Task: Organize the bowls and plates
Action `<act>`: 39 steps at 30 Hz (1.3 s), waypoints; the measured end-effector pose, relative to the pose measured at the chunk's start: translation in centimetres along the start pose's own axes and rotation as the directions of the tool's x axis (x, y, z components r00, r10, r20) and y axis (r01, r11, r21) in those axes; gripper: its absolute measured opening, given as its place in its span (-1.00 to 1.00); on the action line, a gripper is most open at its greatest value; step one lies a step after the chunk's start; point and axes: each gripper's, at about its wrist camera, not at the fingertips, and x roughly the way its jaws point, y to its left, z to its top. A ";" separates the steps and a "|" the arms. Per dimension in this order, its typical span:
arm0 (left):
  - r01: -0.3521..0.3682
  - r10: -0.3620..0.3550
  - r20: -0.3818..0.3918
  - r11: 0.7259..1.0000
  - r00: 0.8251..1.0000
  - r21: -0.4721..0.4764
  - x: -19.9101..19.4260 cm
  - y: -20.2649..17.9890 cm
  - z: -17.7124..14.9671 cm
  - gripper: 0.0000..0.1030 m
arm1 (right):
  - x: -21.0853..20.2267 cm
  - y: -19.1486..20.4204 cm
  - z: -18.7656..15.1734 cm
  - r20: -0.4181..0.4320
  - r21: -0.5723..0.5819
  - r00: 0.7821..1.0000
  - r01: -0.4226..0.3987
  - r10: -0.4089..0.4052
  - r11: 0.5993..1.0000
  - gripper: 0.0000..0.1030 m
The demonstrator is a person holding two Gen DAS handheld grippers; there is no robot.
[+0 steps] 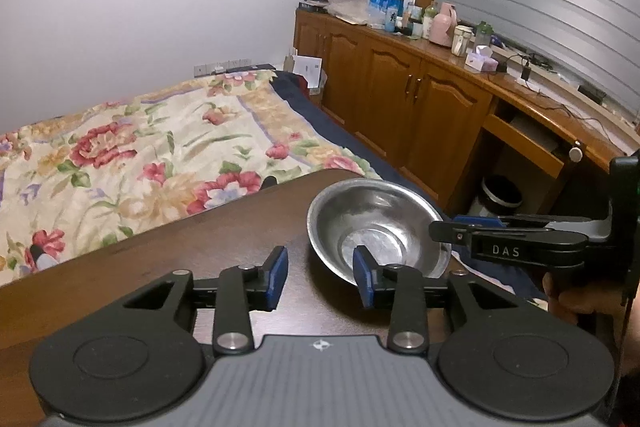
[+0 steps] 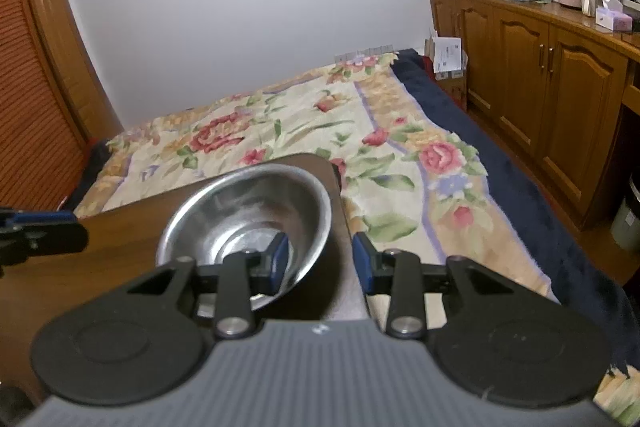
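1. One steel bowl (image 1: 378, 229) is the only dish in either view. It stands upright and empty at the far right corner of the tabletop (image 1: 168, 267), with its rim close to both edges. No plates and no second bowl can be seen, so nothing is stacked or sorted yet, and I judge the task to be at an early stage, or else the other dishes lie out of frame.
2. On the left, the left gripper (image 1: 320, 277) hovers over bare wood just beside the bowl. Its blue pads are spread and pinch nothing; the right-hand pad overlaps the bowl's near rim in this view, and contact cannot be told.
3. On the right, the right gripper (image 2: 322, 261) has its blue pads apart astride the bowl's right wall, one pad inside the bowl and one outside. They do not visibly press on the metal.
4. Writing: "DAS" reads in pale letters on the side of the right gripper in the left wrist view. Labels on the sideboard (image 1: 400, 83) clutter are too small to read.
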 end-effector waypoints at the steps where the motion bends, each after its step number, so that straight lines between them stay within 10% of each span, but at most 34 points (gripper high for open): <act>1: 0.002 -0.002 -0.004 1.000 1.000 -0.003 0.2 0.0 0.0 -0.18 | 0.1 -0.1 0.0 -0.002 0.003 1.000 -0.002 0.002 1.000 -0.30; 39: 0.031 -0.038 -0.116 0.998 0.993 -0.061 3.4 1.8 -1.3 -0.72 | 0.8 0.8 -0.9 -0.024 0.057 0.993 -0.114 0.115 0.992 -0.79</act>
